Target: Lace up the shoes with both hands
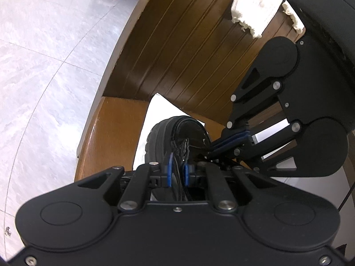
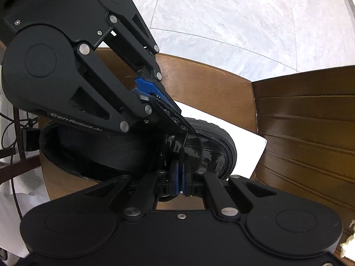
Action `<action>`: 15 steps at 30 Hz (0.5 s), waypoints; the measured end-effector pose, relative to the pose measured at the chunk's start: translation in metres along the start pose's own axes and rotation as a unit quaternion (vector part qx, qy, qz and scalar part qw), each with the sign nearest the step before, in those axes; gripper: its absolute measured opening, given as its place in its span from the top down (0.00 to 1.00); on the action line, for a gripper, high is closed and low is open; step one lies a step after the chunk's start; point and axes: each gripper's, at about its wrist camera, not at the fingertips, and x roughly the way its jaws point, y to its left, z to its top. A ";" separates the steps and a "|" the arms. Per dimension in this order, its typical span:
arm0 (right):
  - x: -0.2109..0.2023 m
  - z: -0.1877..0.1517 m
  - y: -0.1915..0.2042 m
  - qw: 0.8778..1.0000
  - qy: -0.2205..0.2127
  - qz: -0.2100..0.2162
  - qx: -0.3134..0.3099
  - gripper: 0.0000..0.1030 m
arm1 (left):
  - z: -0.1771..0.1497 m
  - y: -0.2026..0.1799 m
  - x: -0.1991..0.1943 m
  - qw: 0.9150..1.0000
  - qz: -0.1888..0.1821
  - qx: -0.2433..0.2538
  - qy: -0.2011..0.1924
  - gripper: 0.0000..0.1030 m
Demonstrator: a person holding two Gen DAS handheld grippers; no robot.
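A glossy black shoe (image 1: 177, 128) (image 2: 210, 146) lies on white paper (image 1: 159, 108) (image 2: 244, 146) on a wooden chair seat (image 1: 111, 133). My left gripper (image 1: 177, 174) (image 2: 185, 128) reaches into the lacing area. Its blue pads stand a little apart with black material of the shoe's laced edge pinched between them. My right gripper (image 1: 210, 151) (image 2: 180, 177) comes in from the right and points steeply down. It is shut on a thin black lace (image 2: 182, 148), which runs taut up to the left gripper's tip. Crossed laces (image 1: 183, 148) show just beyond the left pads.
The chair's dark grooved back (image 1: 177, 44) (image 2: 310, 133) rises just past the shoe's toe. A white towel (image 1: 255, 4) hangs over its top. Pale tiled floor (image 1: 44, 44) (image 2: 221, 11) lies around the chair. Black cables (image 2: 8, 122) hang at the left.
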 end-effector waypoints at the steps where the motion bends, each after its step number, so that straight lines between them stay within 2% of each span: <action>1: 0.000 0.000 0.000 1.000 0.001 -0.001 -0.001 0.97 | 0.000 0.001 0.000 1.000 -0.002 -0.002 0.000 0.89; 15: -0.007 0.006 0.007 1.000 0.009 -0.005 -0.023 0.97 | 0.001 0.012 -0.001 0.999 -0.023 -0.032 0.004 0.89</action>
